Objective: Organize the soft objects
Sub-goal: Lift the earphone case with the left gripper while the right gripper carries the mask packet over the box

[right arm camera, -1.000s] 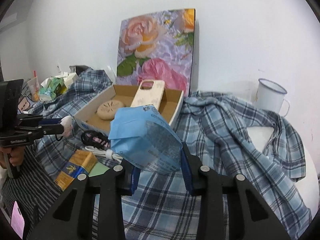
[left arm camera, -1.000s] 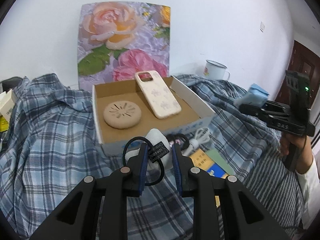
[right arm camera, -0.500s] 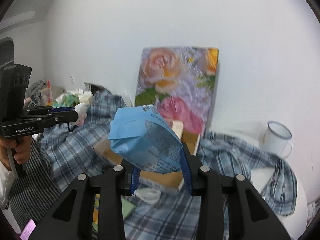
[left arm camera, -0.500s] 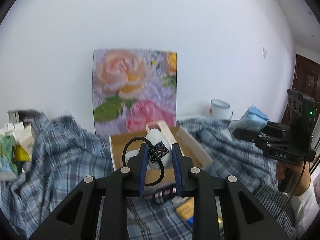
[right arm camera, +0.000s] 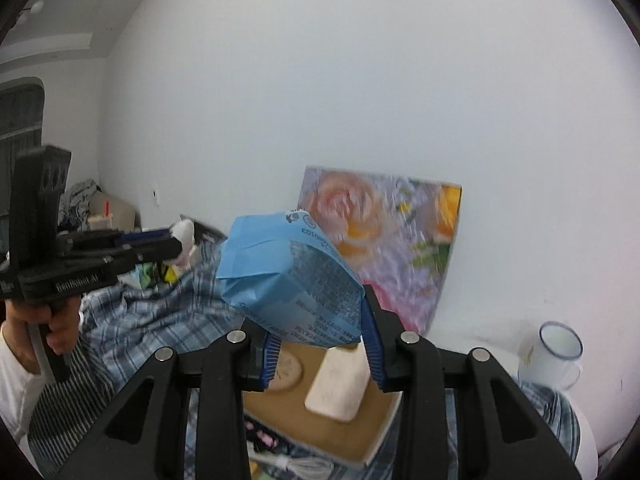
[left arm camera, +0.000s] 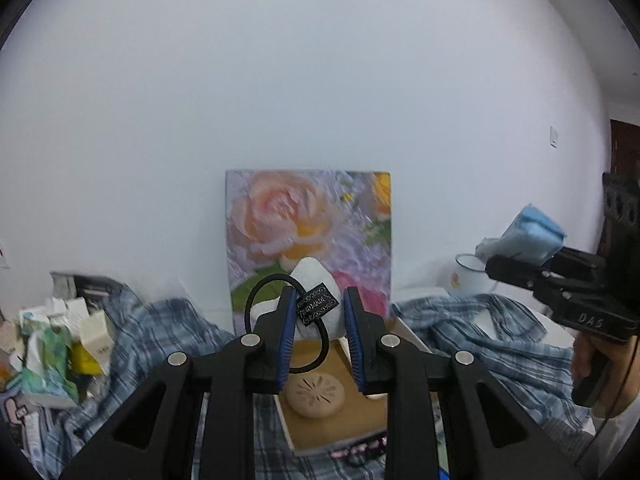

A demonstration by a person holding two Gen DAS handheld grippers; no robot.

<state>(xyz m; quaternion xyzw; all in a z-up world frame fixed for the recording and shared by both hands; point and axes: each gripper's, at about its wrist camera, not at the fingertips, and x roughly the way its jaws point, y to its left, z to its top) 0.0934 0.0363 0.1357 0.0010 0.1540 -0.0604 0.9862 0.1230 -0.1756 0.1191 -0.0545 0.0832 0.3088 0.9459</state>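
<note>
White wall backs a floral panel [left arm camera: 308, 236] at 12 o'clock. Below it sits a box [right arm camera: 344, 436]. Left gripper [left arm camera: 319, 322] pinches a white sponge [left arm camera: 316, 280] with hair tie [left arm camera: 276, 320]; right gripper [right arm camera: 320, 354] pinches a blue pack [right arm camera: 292, 276], both aloft over the box.

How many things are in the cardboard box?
2: a round tan disc near the front and a phone case beside it, both lying flat in the box. The grippers may hide more.

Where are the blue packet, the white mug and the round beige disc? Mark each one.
blue packet [right arm camera: 280, 276]: right wrist view, its crinkled front face.
white mug [right arm camera: 558, 354]: right wrist view, its side wall.
round beige disc [left arm camera: 316, 394]: left wrist view, its slotted top.
</note>
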